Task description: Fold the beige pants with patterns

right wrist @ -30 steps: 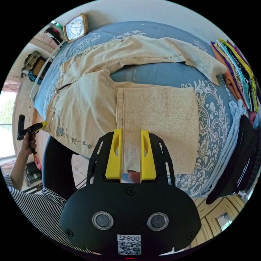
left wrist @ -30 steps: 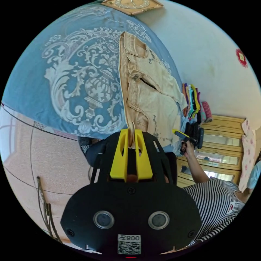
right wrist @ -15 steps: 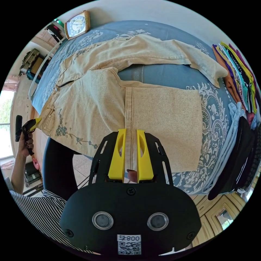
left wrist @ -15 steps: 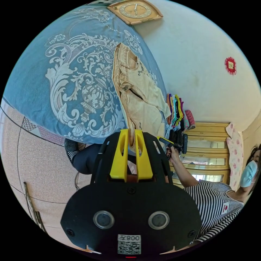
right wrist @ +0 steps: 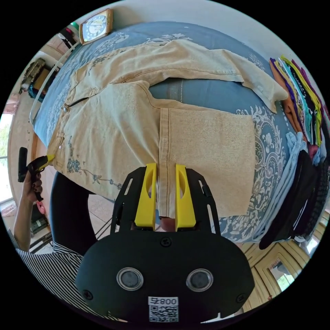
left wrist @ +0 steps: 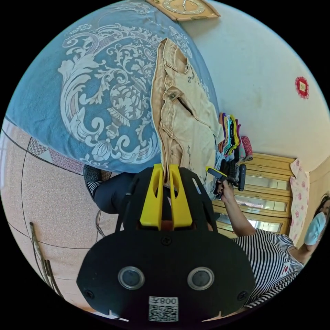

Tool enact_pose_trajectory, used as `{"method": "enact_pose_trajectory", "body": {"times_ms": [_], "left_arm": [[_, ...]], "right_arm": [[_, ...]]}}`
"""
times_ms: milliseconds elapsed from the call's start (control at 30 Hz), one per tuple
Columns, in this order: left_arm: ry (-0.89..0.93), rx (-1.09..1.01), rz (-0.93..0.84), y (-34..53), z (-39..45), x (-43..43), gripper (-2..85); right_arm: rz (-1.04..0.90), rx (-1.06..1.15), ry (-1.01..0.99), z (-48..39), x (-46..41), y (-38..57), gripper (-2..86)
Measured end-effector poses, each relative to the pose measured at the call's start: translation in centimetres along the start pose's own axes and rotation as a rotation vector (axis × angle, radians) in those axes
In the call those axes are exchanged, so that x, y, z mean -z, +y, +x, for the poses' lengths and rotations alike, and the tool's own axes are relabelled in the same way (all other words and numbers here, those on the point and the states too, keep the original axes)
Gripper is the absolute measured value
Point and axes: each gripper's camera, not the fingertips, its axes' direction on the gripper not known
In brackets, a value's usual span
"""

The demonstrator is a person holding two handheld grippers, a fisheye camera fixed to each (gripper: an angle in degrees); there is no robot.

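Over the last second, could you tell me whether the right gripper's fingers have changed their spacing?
Yes: the right gripper narrowed, then reopened slightly around the pants seam.

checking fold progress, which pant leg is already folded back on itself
The leg nearer the right gripper: its lower half lies doubled back. The far leg of the beige pants lies full length.

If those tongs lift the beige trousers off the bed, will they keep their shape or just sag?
Probably sag: the beige trousers lie flat and creased on the blue bedspread, with one leg already doubled over. The cloth looks thick and seamed, like denim, so fairly heavy. Its coarse weave likely grips well in the right tongs.
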Motion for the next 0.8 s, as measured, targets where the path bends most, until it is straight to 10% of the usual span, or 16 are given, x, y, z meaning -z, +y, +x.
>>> {"method": "enact_pose_trajectory", "body": {"times_ms": [300,800], "left_arm": [[0.036,-0.121,0.191,-2.1,2.8,8.4,3.1],[-0.187,0.107,0.216,-3.6,1.0,4.2,5.6]], "right_arm": [[0.118,-0.026,-0.371,6.9,12.0,3.3,1.2],[0.02,-0.54,-0.269,24.1,16.3,15.9,0.0]]}}
